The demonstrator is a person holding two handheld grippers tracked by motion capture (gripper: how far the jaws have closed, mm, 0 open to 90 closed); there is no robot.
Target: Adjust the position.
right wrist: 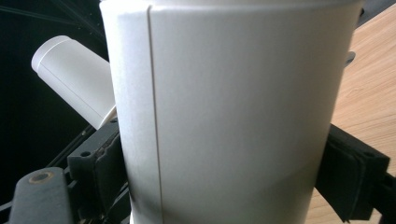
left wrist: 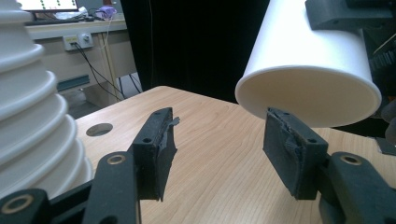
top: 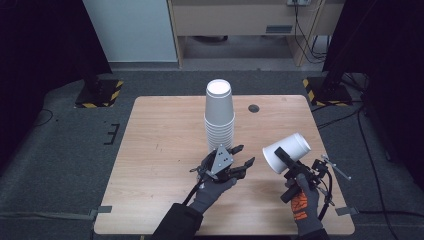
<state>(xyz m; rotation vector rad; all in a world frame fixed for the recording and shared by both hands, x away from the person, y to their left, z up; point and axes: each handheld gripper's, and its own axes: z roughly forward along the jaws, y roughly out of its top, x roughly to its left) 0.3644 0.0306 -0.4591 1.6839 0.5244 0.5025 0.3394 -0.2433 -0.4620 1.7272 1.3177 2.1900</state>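
Observation:
A tall stack of upturned white cups stands mid-table. It rises at the left edge of the left gripper view and shows far off in the right gripper view. My left gripper is open just right of the stack's foot, with nothing between its pads. My right gripper is shut on a single white cup, tilted with its mouth toward the left gripper. That cup hangs above and beyond the left jaws. It stands between the right pads, which press on its wall.
The wooden table has a round cable hole to the right of the stack. Black stands with hazard-striped bases flank the far corners. Cables run across the floor at right. A cabinet stands behind.

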